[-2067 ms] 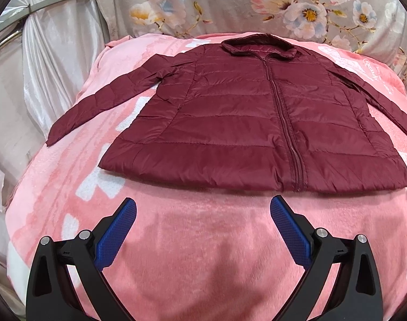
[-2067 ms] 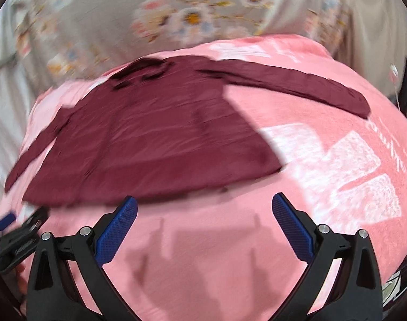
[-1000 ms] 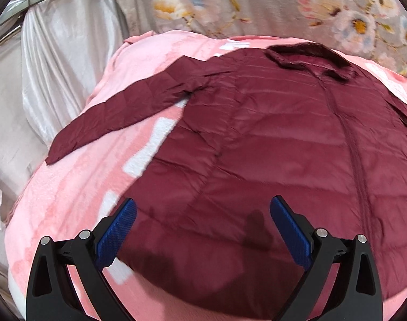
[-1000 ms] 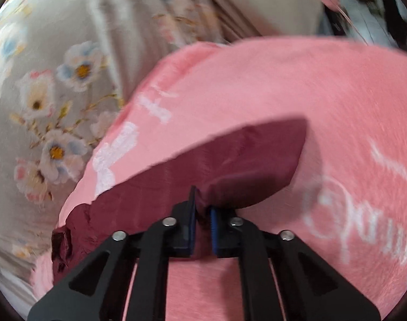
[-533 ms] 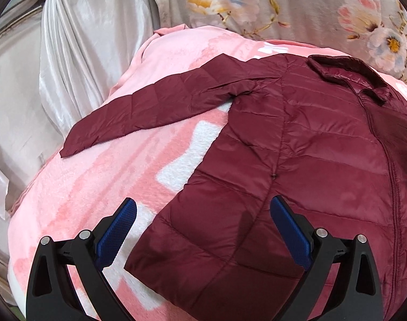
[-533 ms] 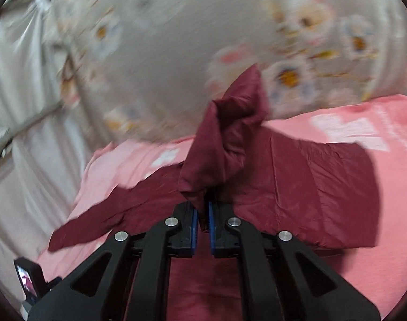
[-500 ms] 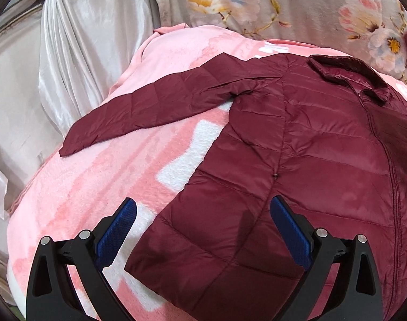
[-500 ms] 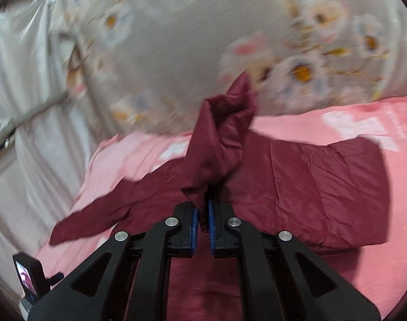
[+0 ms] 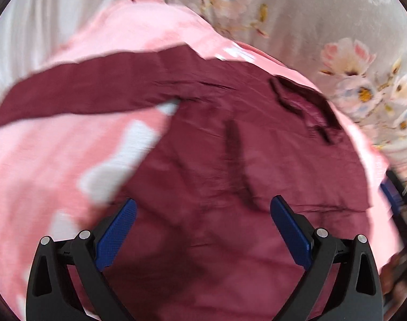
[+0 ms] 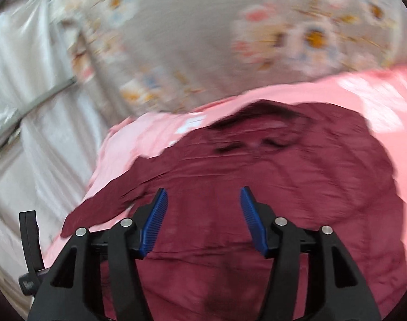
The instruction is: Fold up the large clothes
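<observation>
A dark red puffer jacket [image 9: 217, 160] lies flat on a pink blanket [image 9: 42, 160]. Its left sleeve [image 9: 83, 91] stretches out to the left. Its right sleeve lies folded over the body, near a crease [image 9: 235, 160]. The collar [image 9: 305, 104] is at the far side. My left gripper [image 9: 202, 230] is open and empty above the jacket's lower body. My right gripper [image 10: 202, 219] is open and empty above the jacket [image 10: 257, 182], with the collar [image 10: 262, 131] ahead. Both views are blurred by motion.
A floral curtain [image 10: 217, 40] hangs behind the bed. White satin drapery [image 10: 29, 107] hangs at the left. The other gripper's black body [image 10: 29, 240] shows at the right wrist view's left edge. The blanket's right edge [image 9: 377, 187] drops off.
My right gripper let go of the right sleeve, which now lies across the jacket's body, and opened. My left gripper moved in over the jacket, still open.
</observation>
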The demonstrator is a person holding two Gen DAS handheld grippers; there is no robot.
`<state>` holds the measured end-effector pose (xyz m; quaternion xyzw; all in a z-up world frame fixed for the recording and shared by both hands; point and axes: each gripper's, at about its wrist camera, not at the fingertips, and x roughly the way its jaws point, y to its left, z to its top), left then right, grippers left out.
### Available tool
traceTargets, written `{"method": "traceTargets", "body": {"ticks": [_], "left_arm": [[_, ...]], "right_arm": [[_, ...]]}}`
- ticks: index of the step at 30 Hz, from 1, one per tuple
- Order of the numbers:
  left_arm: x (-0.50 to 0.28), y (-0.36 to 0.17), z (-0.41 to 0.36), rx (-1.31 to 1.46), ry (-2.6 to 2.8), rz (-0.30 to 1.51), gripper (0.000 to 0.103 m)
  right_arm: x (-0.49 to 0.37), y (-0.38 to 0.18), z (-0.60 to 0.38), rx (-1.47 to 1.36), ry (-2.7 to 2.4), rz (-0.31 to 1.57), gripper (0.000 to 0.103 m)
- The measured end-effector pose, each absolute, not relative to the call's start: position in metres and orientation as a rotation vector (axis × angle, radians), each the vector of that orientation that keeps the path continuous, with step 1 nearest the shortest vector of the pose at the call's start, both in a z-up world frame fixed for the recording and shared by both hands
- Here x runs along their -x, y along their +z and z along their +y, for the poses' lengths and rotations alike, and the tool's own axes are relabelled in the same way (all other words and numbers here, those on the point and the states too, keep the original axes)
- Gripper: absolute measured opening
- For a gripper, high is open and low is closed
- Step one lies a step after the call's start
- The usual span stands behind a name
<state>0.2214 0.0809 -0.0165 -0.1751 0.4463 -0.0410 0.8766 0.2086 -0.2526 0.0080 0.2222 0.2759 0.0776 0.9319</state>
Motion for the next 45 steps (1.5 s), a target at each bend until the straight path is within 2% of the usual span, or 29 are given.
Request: {"method": "traceTargets", "body": {"ticks": [6,8,10,11,12,13,15,19,21,22,27,32,38,40,45], "left_arm": [[-0.257,-0.029,0.039,0.449,-0.204,1.021,0.097],[-0.267,-0.035,0.029,0.453,-0.210,1.048,0.088],[-0.277,-0.040,0.020,0.421,-0.220,1.076,0.053],[-0.281,-0.041,0.018,0.403,-0.216,1.084,0.043],[-0.284,-0.042,0.017,0.387,-0.207,1.089,0.028],[-0.287,-0.042,0.018,0.380,-0.197,1.087,0.016],[-0.291,-0.038,0.023,0.368,-0.190,1.072,0.003],[-0.294,-0.022,0.033,0.313,-0.165,1.013,0.001],[-0.295,-0.014,0.033,0.271,-0.147,0.988,0.001],[-0.296,-0.010,0.033,0.248,-0.136,0.971,0.001],[-0.298,-0.014,0.030,0.164,-0.114,0.950,0.001],[-0.302,-0.053,0.025,0.137,-0.113,1.013,0.001],[-0.293,-0.061,0.013,0.026,-0.073,0.927,0.004],[-0.291,-0.062,0.009,-0.011,-0.055,0.904,0.005],[-0.287,-0.062,0.005,-0.033,-0.040,0.884,0.006]], "right_arm": [[-0.194,-0.029,-0.353,-0.675,-0.025,0.599,0.057],[-0.195,-0.044,-0.383,-0.760,-0.071,0.611,0.057],[-0.199,-0.058,-0.405,-0.824,-0.103,0.623,0.057],[-0.202,-0.065,-0.415,-0.857,-0.116,0.632,0.056],[-0.205,-0.070,-0.422,-0.881,-0.120,0.638,0.056],[-0.210,-0.078,-0.430,-0.918,-0.121,0.643,0.056],[-0.219,-0.088,-0.440,-0.970,-0.118,0.651,0.056],[-0.243,-0.099,-0.454,-1.055,-0.119,0.648,0.051],[-0.252,-0.101,-0.458,-1.065,-0.109,0.649,0.028],[-0.255,-0.098,-0.458,-1.062,-0.101,0.644,0.003],[-0.236,-0.056,-0.442,-0.860,-0.164,0.528,0.001],[-0.253,-0.081,-0.429,-0.671,-0.308,0.702,0.001],[-0.265,-0.081,-0.404,-0.441,-0.414,0.812,0.003],[-0.251,-0.067,-0.392,-0.412,-0.474,0.786,0.007],[-0.227,-0.024,-0.324,-0.378,-0.278,0.667,0.007]]}}
